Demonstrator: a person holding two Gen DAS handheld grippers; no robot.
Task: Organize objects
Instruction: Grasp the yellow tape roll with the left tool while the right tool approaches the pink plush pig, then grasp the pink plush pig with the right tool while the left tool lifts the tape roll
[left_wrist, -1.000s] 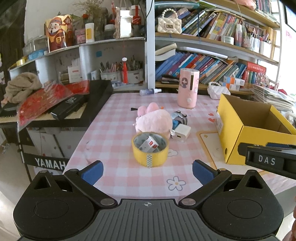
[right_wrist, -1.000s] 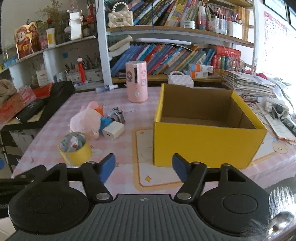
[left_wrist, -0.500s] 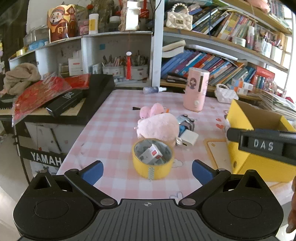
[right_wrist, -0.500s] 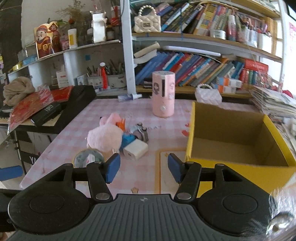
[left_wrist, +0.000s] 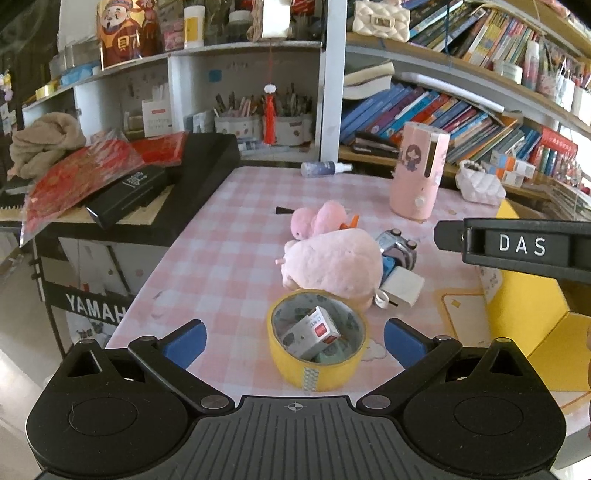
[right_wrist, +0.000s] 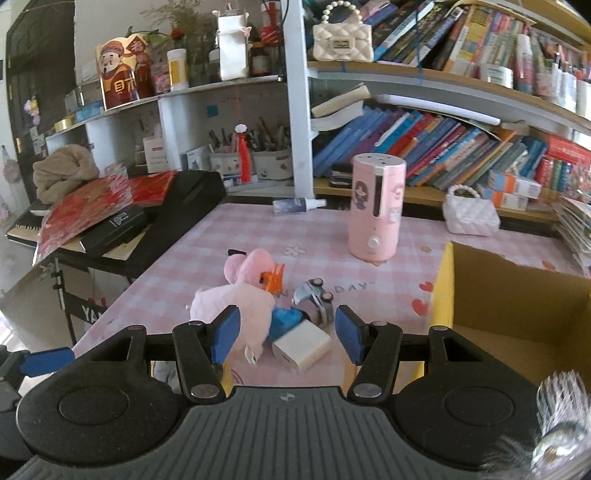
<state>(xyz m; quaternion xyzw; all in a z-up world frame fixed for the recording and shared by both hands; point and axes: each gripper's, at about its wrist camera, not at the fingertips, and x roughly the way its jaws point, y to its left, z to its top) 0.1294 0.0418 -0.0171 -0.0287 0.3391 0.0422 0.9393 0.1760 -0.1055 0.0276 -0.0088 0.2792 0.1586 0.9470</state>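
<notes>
You are bringing the right gripper (right_wrist: 286, 334) toward the white charger block (right_wrist: 301, 345), which is lying just beside the pink plush toy (right_wrist: 236, 308); its fingers have just been closing, nothing between them. The left gripper (left_wrist: 293, 341) is standing wide around the yellow tape roll (left_wrist: 317, 341), not pressing. Next you are needing to lower and close.

A pink checked table (left_wrist: 207, 258) carries a yellow tape roll (left_wrist: 318, 354), a pink plush toy (left_wrist: 332, 258), a white block (left_wrist: 402, 286) and a small toy car (right_wrist: 314, 295). Farther back stand a pink cylinder (right_wrist: 375, 210), a spray bottle (right_wrist: 297, 204) lying flat, and a yellow box (right_wrist: 443, 291) at the right
</notes>
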